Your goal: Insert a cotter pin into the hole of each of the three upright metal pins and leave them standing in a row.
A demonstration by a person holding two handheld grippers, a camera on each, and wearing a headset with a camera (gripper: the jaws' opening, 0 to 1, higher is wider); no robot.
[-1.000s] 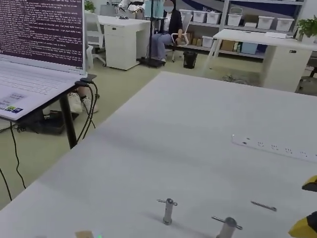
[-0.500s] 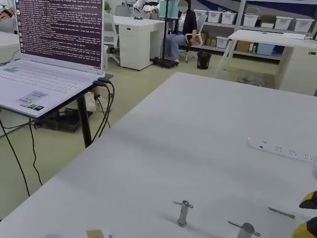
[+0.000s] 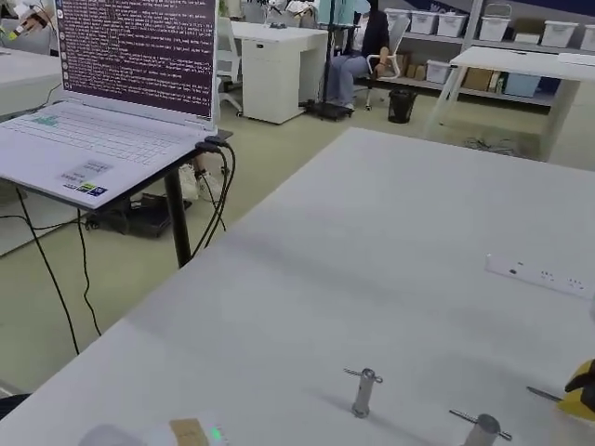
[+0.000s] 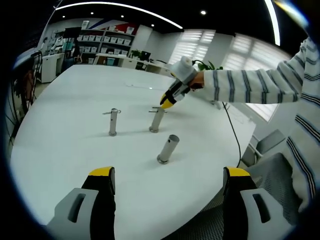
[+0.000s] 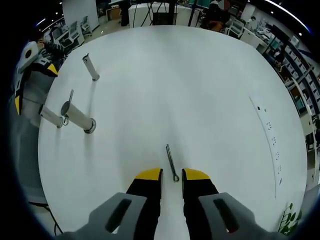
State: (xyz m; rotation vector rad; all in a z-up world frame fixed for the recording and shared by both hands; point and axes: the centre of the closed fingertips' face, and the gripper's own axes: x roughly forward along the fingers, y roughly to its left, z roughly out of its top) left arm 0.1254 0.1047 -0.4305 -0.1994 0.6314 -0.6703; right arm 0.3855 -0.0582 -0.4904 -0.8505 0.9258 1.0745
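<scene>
Between the narrowly parted jaws of the right tongs (image 5: 172,176) lay the looped end of a loose cotter pin (image 5: 171,161), flat on the table (image 5: 200,90) and not visibly pinched; the left tongs (image 4: 167,175) gaped wide and empty. Ahead of them, the left gripper view showed the far pin (image 4: 113,121) and middle pin (image 4: 157,120) each cottered and the near pin (image 4: 168,148) bare, while the head view added a power strip (image 3: 544,276) and a laptop (image 3: 102,139).
</scene>
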